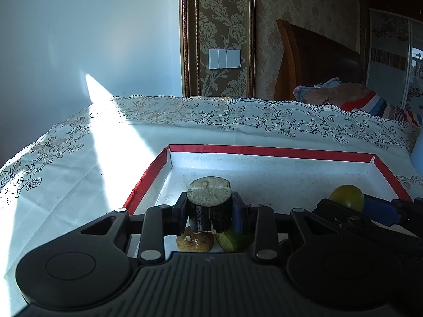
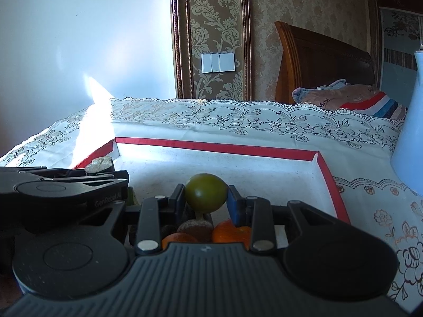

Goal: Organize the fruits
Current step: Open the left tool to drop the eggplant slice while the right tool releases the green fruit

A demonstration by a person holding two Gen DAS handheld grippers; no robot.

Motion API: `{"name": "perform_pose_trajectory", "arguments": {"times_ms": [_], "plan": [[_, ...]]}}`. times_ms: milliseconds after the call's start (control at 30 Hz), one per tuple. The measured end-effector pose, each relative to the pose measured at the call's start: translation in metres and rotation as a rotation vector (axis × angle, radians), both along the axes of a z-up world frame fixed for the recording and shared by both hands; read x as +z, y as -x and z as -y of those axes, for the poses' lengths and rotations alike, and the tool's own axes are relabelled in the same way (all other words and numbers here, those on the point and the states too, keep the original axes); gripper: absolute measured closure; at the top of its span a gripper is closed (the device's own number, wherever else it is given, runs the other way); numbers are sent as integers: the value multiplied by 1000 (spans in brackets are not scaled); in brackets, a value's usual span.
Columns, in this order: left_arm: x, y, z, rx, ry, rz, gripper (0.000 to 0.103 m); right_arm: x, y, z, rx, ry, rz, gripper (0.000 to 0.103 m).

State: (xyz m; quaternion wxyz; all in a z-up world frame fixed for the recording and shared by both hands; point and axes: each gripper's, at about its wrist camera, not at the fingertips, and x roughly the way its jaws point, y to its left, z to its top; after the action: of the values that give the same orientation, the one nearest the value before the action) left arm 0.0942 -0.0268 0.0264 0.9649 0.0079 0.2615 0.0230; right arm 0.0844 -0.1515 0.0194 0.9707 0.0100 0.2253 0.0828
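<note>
My left gripper (image 1: 210, 211) is shut on a dark sugarcane piece (image 1: 209, 202) and holds it upright above the near left part of the red-rimmed white tray (image 1: 264, 151). Under it lie a brown fruit (image 1: 195, 242) and a green fruit (image 1: 232, 240). My right gripper (image 2: 206, 200) is shut on a round green fruit (image 2: 206, 192) above the tray (image 2: 211, 146). Below it lie orange fruits (image 2: 231, 233) and a brownish piece (image 2: 195, 228). The right gripper with its green fruit (image 1: 346, 196) shows at the right of the left wrist view. The left gripper with the sugarcane (image 2: 100, 164) shows at the left of the right wrist view.
The tray stands on a table with a white lace-patterned cloth (image 1: 238, 121). A pale blue vessel (image 2: 411, 132) stands on the cloth to the right of the tray. Behind the table are a wall, a wooden headboard (image 2: 322, 60) and bedding.
</note>
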Motion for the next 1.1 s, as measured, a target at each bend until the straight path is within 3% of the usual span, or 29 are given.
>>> {"name": "perform_pose_trajectory", "arguments": {"times_ms": [667,767,833,867,1100], "plan": [[-2,-1,-2,9,9,8,70,-3,-2,-6,-15,23,21,70],[-3,0,0,18,-12,19,64,-4,-1,-5,-18,16,23,70],[-3,1,1,22,-21,24,50,-4,0,-4,-22,14,26,70],[-3,2,1,31,-27,27,48,-4,0,-4,-23,15,27,70],[-1,4,0,17,-11,26,47,-3,0,-4,-28,11,28,70]]}}
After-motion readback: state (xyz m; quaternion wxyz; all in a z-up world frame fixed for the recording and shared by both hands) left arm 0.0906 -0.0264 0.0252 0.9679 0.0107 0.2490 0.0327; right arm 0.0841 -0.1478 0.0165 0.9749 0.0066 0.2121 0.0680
